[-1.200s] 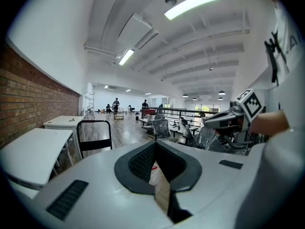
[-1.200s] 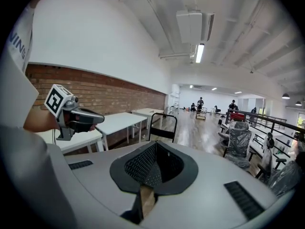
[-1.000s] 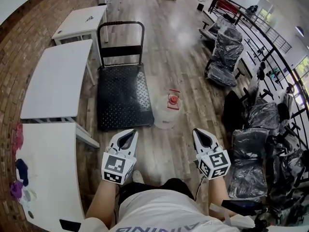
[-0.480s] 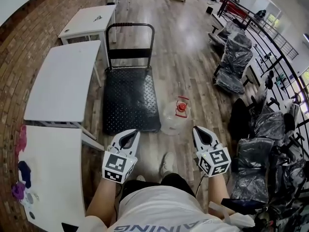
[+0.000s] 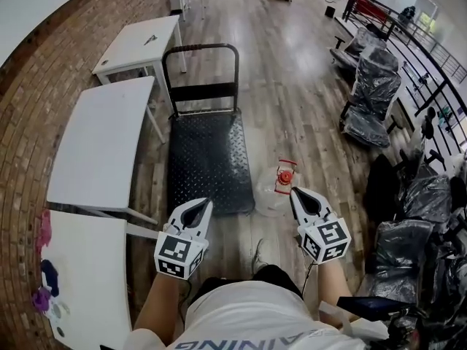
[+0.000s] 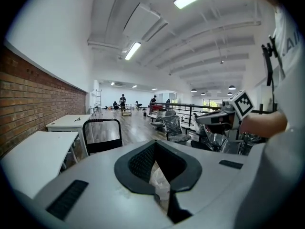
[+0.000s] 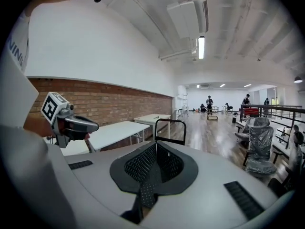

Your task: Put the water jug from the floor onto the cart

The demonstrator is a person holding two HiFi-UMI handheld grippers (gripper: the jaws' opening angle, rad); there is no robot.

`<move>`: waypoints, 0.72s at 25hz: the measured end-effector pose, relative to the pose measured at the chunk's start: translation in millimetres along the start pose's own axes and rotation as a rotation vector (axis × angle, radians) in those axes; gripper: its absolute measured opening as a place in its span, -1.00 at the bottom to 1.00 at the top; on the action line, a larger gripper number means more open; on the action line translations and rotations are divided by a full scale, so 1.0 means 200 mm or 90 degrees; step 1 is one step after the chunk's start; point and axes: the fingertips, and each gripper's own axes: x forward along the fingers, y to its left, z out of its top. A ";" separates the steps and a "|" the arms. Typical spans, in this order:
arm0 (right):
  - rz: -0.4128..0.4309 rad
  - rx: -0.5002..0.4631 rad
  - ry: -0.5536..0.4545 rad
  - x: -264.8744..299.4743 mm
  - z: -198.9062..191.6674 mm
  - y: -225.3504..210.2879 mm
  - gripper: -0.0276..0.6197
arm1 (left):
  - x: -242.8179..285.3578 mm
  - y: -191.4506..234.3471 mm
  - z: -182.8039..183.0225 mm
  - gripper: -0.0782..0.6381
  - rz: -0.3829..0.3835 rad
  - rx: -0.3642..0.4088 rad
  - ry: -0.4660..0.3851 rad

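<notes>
- Wooden floor [image 5: 292, 108] is stretched down a long hall, with a brick wall [image 5: 36, 137] on the left and a black railing [image 5: 430, 57] on the right.
- White desks [image 5: 102, 144] are lined up along the wall, and plastic-wrapped chairs [image 5: 372, 86] are parked by the railing.
- Now the cart [image 5: 208, 159]: a black, studded platform is laid lengthwise beside the desks, with its handle [image 5: 201, 49] stood up at the far end.
- The water jug [image 5: 271, 195] is seen upright on the floor, just beside the cart's near right corner, with a red cap [image 5: 285, 175] on top.
- The left gripper [image 5: 204, 203] is held out over the cart's near edge in the head view.
- In the left gripper view, the left gripper [image 6: 155, 142] is shown with its fingers [image 6: 125, 170] closed tip to tip and nothing clamped. A pale, crinkled shape is glimpsed through the hollow behind the tips, but it cannot be named.
- The right gripper [image 5: 295, 192] is held at the right, its tip seen from above at the jug's right edge. Contact is not shown.
- In its own view, the right gripper [image 7: 156, 143] is shown with its fingers pressed together and nothing between them. The cart's handle is framed just beyond the tip.
</notes>
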 end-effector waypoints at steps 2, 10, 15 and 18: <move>0.008 0.013 0.000 0.07 -0.01 -0.10 -0.90 | 0.10 0.01 0.03 -0.78 0.004 -0.003 0.009; 0.030 0.083 0.008 0.31 -0.13 -0.51 -0.90 | 0.53 -0.01 0.09 -0.78 0.026 -0.016 0.051; 0.006 0.107 -0.034 0.40 -0.13 -0.80 -0.90 | 0.73 -0.02 0.17 -0.78 0.040 -0.009 0.044; -0.010 0.127 -0.015 0.47 -0.19 -0.92 -0.90 | 0.81 0.01 0.15 -0.78 0.049 -0.026 0.056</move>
